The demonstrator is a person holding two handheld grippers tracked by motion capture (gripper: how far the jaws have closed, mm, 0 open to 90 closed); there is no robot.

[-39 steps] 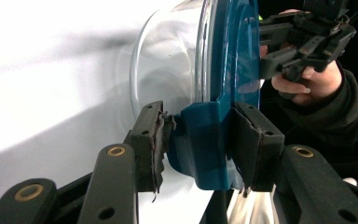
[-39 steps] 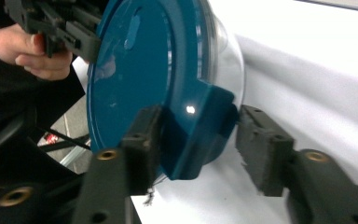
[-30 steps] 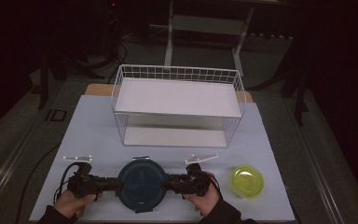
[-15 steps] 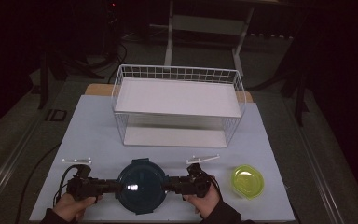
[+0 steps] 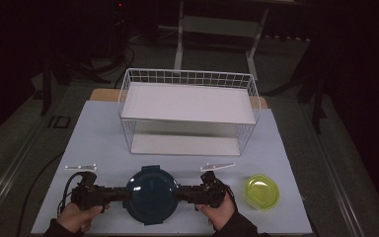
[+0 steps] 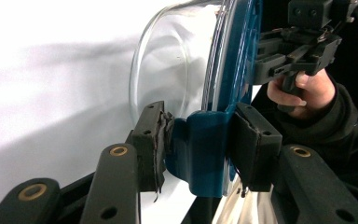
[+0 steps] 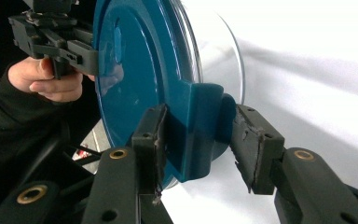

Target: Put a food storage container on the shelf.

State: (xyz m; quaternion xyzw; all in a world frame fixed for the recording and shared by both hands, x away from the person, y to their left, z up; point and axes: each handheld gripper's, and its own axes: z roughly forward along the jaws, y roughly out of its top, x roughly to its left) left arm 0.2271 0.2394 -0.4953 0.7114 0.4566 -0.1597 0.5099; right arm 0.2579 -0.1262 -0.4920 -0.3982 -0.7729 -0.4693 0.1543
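At the near edge of the table, the left gripper (image 5: 120, 193) and right gripper (image 5: 183, 193) are each pinching a side latch of the blue-lidded glass container (image 5: 151, 195), bracing it from both sides, probably to lift it level.

Room around the white table (image 5: 94, 143) sits nearly black in the high view, light falling from above onto the tabletop alone. Grain and softness throughout. In the gripper views the table blows out to glare, soft grey shadows cross it, the blue lid (image 7: 135, 88) carries a sheen, near jaws slightly blurred.
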